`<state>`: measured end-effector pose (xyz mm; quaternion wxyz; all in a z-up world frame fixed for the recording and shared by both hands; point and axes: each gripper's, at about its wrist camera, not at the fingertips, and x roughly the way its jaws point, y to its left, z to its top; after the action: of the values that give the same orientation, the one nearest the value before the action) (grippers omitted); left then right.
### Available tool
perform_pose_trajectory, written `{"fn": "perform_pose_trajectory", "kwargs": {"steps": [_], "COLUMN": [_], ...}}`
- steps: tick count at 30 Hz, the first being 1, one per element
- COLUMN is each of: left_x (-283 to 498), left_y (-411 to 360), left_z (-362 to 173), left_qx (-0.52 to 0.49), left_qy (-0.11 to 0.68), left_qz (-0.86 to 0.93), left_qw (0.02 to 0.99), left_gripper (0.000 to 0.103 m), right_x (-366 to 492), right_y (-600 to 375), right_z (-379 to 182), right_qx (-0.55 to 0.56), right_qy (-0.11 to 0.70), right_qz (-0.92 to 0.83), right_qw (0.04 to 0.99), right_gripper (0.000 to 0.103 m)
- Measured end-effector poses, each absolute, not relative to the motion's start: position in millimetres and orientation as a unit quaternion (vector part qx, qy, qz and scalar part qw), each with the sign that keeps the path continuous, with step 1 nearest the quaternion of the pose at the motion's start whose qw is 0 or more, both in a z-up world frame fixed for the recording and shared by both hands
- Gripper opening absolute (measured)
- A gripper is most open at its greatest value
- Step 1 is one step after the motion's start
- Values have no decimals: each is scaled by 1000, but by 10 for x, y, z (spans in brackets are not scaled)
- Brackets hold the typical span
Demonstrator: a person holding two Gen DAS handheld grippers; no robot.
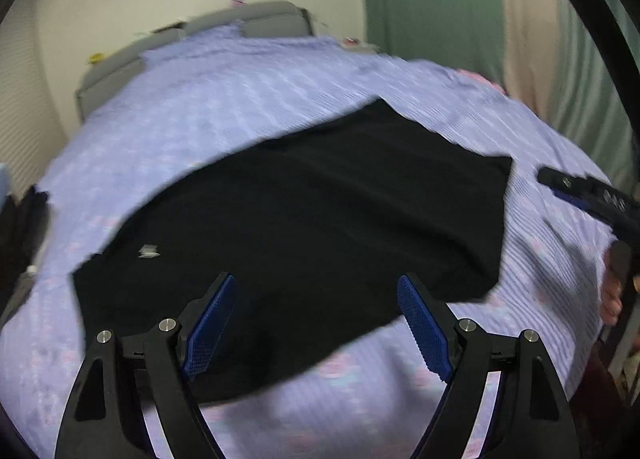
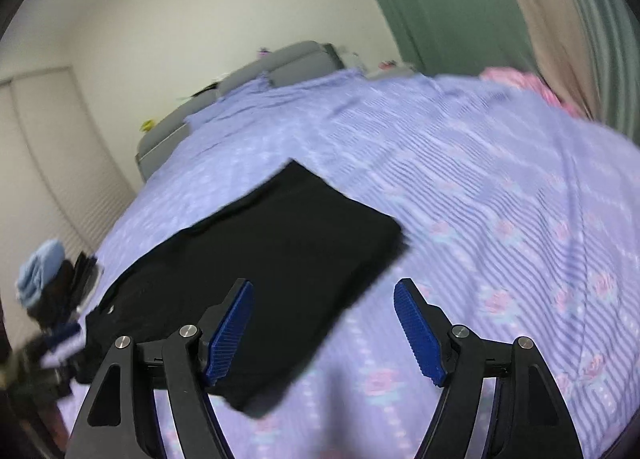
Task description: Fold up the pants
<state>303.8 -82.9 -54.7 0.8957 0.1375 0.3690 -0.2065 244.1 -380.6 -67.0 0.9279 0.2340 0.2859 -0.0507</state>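
The black pants [image 1: 304, 227] lie folded flat on the lilac bedspread [image 1: 224, 99], with a small white label near their left end. My left gripper [image 1: 316, 323] is open and empty, hovering over the pants' near edge. The other gripper shows at the right edge of the left wrist view [image 1: 584, 195]. In the right wrist view the pants [image 2: 280, 267] lie left of centre on the bedspread [image 2: 500, 199]. My right gripper [image 2: 324, 327] is open and empty above the pants' near right corner.
A grey headboard [image 1: 192, 39] stands at the far end of the bed. Green and beige curtains [image 1: 440, 7] hang at the right. A pile of dark and light-blue clothes [image 2: 48, 279] sits at the bed's left. Pink fabric [image 2: 532, 87] lies at the far right.
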Motion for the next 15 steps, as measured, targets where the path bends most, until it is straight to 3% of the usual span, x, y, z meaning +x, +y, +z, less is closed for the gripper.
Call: {"fn": "perform_pose_trajectory", "kwargs": {"steps": [6,15], "left_x": [3082,3447], "left_y": [-1301,-1568], "left_z": [-623,-871], "left_qx": [155,133], "left_qy": [342,381], "left_qz": [-206,-182], "left_qw": [904,897], "left_gripper": [82,82], "right_x": [2656,3118], "right_y": [-4069,-4257], "right_z": [-958,-1257], "right_qx": [284,328], "right_qy": [296,310], "right_qz": [-28,-2], "right_qw": [912,892], "right_gripper": [73,67]}}
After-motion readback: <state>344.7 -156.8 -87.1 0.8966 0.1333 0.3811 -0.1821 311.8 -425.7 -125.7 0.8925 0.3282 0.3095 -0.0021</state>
